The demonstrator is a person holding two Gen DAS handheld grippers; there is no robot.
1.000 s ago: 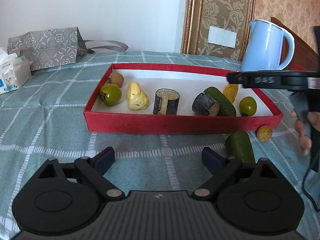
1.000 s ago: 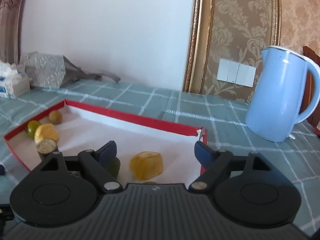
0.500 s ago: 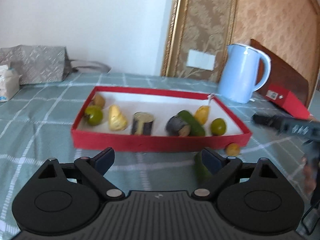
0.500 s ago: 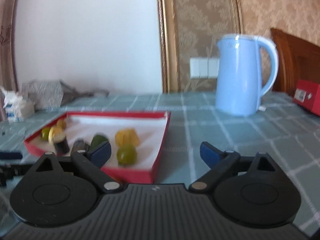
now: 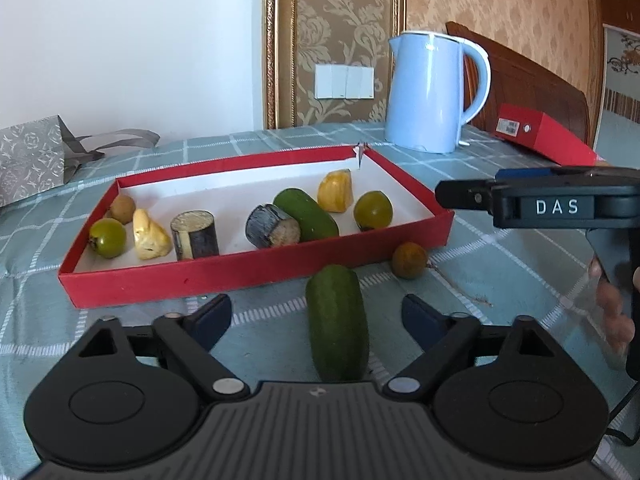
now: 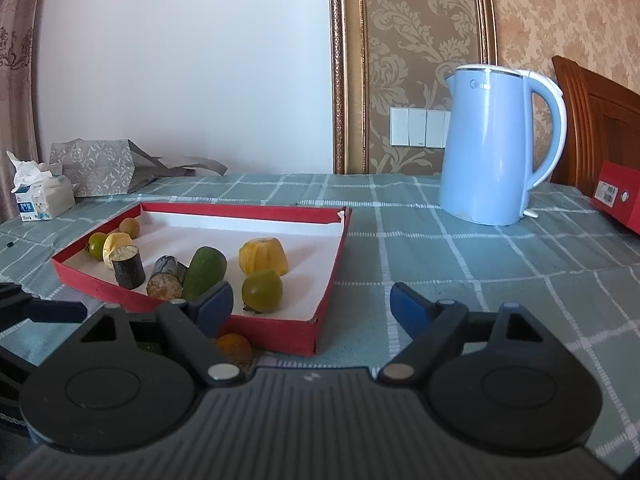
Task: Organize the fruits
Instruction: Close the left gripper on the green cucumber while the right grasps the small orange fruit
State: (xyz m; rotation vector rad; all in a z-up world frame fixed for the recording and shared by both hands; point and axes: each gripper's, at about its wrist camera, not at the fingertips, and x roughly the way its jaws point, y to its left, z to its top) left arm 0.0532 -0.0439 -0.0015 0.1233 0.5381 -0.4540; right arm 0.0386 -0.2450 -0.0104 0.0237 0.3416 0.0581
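Note:
A red tray (image 5: 256, 276) with a white floor holds several fruits: green round ones, yellow pieces, dark cut stubs and a green cucumber-like fruit (image 5: 306, 214). A second green cucumber-like fruit (image 5: 338, 326) lies on the cloth in front of the tray, between my open left gripper's (image 5: 316, 318) fingers. A small orange fruit (image 5: 409, 260) sits outside the tray's right corner; it also shows in the right wrist view (image 6: 234, 347). My right gripper (image 6: 312, 306) is open and empty, near the tray's (image 6: 276, 332) right corner.
A light blue kettle (image 5: 434, 92) stands behind the tray. A red box (image 5: 546, 140) lies at the far right. A grey patterned bag (image 5: 28, 164) and a tissue pack (image 6: 42, 198) sit at the left. The right tool's body (image 5: 560, 206) shows at the right.
Both grippers pulled back from the tray. The left one swung right, so the loose green fruit now lies between its fingers. The right one left the tray's interior for its right corner.

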